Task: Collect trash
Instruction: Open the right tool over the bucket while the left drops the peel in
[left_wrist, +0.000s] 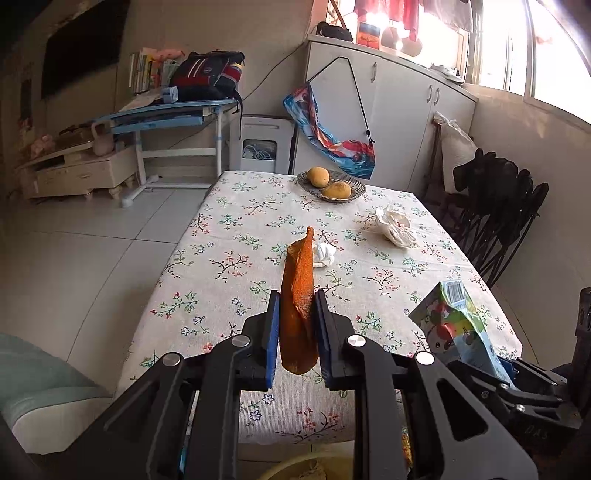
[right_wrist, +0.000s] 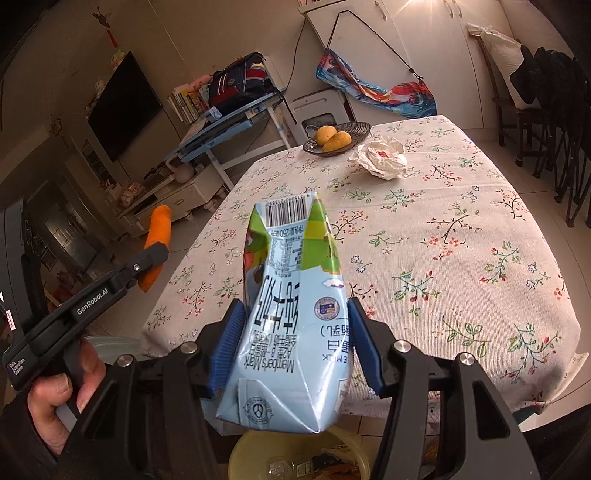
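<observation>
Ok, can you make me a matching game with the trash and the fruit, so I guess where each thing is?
Things:
1. orange peel
2. milk carton
3. mangoes
4. crumpled white wrapper

Places:
A. in the wicker dish
B. in the right gripper
C. loose on the tablecloth
D. in the left gripper

Pairs: 1-D, 2-B, 3-A, 4-C

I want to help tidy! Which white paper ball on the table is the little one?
The small wad behind the orange peel; the bigger one lies nearer the fruit dish.

Mangoes, perhaps, in dish.
</observation>
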